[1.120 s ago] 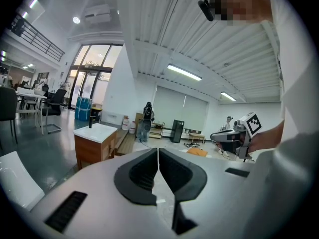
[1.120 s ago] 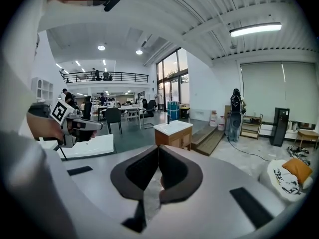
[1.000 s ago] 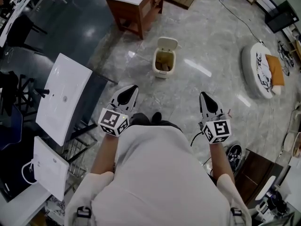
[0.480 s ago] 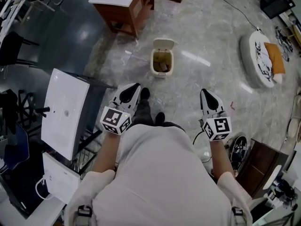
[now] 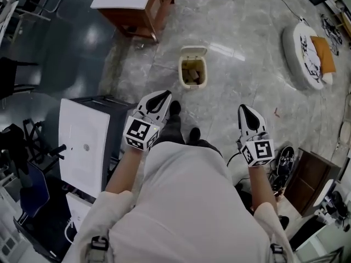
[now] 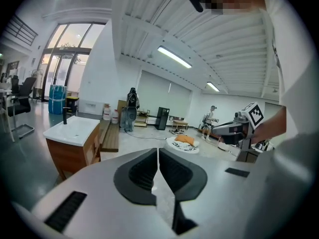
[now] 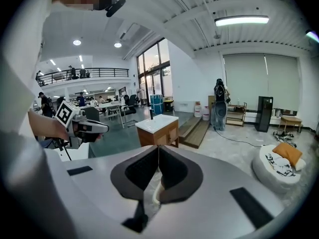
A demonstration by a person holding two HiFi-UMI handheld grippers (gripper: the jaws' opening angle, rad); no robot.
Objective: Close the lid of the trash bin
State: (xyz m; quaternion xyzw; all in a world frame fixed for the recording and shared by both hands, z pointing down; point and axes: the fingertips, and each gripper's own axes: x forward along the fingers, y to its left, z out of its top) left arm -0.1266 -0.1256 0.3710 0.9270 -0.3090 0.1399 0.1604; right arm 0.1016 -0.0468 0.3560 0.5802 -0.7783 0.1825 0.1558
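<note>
A small cream trash bin (image 5: 192,74) stands on the marble floor ahead of me. Its lid (image 5: 193,52) is tipped up at the far side, and brown rubbish shows inside. My left gripper (image 5: 163,95) is held out at waist height, short of the bin and to its left, with the jaws shut on nothing. My right gripper (image 5: 244,109) hangs further right and lower in the head view, also shut and empty. In the left gripper view the pads (image 6: 149,168) meet with only floor behind them. In the right gripper view the pads (image 7: 169,171) touch along a thin line.
A wooden cabinet with a white basin top (image 5: 131,1) stands beyond the bin to the left. White basin tops on a dark rack (image 5: 83,144) are close on my left. A round white pet bed with an orange cushion (image 5: 310,45) lies far right. Shoes (image 5: 285,160) and a brown box (image 5: 307,174) sit near right.
I have stepped forward towards the bin; the cabinet has slid to the view's top and the rack has come alongside. Both grippers travelled with me and stayed shut.
</note>
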